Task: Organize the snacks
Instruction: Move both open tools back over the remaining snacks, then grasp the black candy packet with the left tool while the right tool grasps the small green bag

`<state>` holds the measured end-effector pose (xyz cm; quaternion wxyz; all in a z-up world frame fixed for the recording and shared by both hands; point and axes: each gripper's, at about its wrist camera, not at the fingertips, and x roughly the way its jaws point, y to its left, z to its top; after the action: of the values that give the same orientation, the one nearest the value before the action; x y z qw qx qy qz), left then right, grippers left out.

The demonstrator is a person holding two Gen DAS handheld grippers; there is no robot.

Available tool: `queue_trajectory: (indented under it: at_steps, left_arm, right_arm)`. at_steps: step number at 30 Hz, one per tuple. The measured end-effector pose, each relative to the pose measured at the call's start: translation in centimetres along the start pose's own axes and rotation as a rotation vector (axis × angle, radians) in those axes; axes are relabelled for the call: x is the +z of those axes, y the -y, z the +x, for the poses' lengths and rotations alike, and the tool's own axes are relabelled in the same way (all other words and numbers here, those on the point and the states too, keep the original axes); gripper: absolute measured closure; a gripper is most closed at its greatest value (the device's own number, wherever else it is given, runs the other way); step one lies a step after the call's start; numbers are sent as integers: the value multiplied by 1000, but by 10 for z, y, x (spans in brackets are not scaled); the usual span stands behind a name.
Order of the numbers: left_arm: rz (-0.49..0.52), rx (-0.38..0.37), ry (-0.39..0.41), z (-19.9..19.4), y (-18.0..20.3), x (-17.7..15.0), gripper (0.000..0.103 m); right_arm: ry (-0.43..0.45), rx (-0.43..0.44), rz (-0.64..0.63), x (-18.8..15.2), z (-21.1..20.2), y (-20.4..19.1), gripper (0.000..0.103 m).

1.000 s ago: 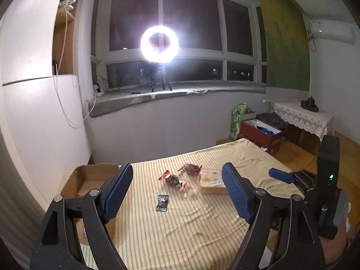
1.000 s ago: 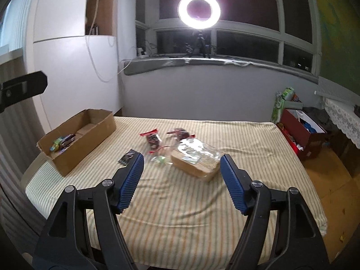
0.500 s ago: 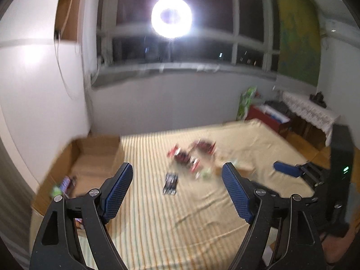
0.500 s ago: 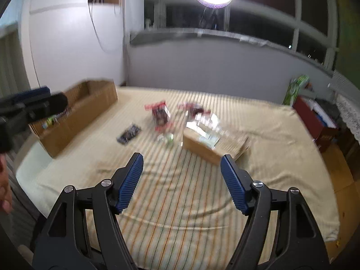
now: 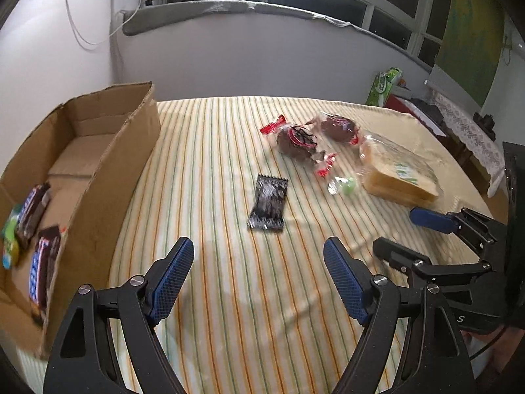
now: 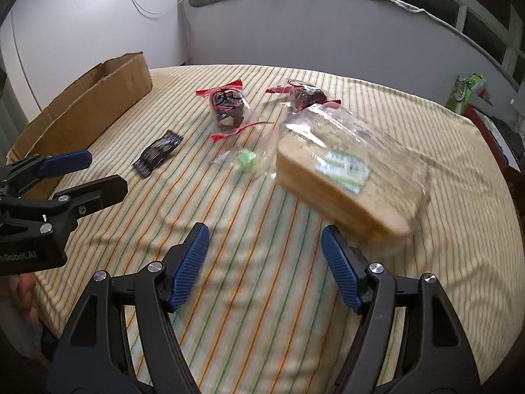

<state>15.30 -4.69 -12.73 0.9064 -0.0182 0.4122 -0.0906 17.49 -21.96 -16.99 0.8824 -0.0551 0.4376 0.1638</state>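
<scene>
Both tongs, left (image 5: 258, 274) and right (image 6: 265, 262), hang released above the striped bed (image 5: 229, 312), approaching; next, I reckon, closing on the black packet (image 5: 269, 203) at mid-frame for the cardboard box (image 5: 98, 177).

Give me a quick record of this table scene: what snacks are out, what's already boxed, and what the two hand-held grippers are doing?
Surface: striped cloth
Box: cardboard box, at the cloth's left edge
Boxed: wrapped bars
Loose: black packet, two red-trimmed chocolate pastries, green candy, bagged bread
Left hand-held gripper: open, empty, facing the black packet
Right hand-held gripper: open, empty, near the bread
</scene>
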Motion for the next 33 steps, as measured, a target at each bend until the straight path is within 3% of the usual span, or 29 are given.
queue_trajectory:
  at_steps: [19, 22, 27, 28, 29, 33]
  left_arm:
    - [22, 44, -72, 44, -2, 21, 24]
    - [42, 61, -73, 45, 3, 19, 24]
    - [61, 62, -62, 43, 5, 18, 40]
    - [63, 60, -60, 43, 4, 20, 43]
    - [66, 58, -59, 44, 5, 21, 50]
    - [81, 43, -51, 44, 7, 22, 73]
  right_arm:
    - [-32, 12, -88, 48, 43, 1, 29]
    - [-25, 35, -103, 51, 44, -3, 42]
    - [-15, 49, -113, 52, 43, -10, 69]
    - [-13, 49, -113, 52, 43, -11, 71]
    - [-10, 50, -112, 52, 43, -11, 77]
    - [-6, 53, -112, 50, 41, -10, 80]
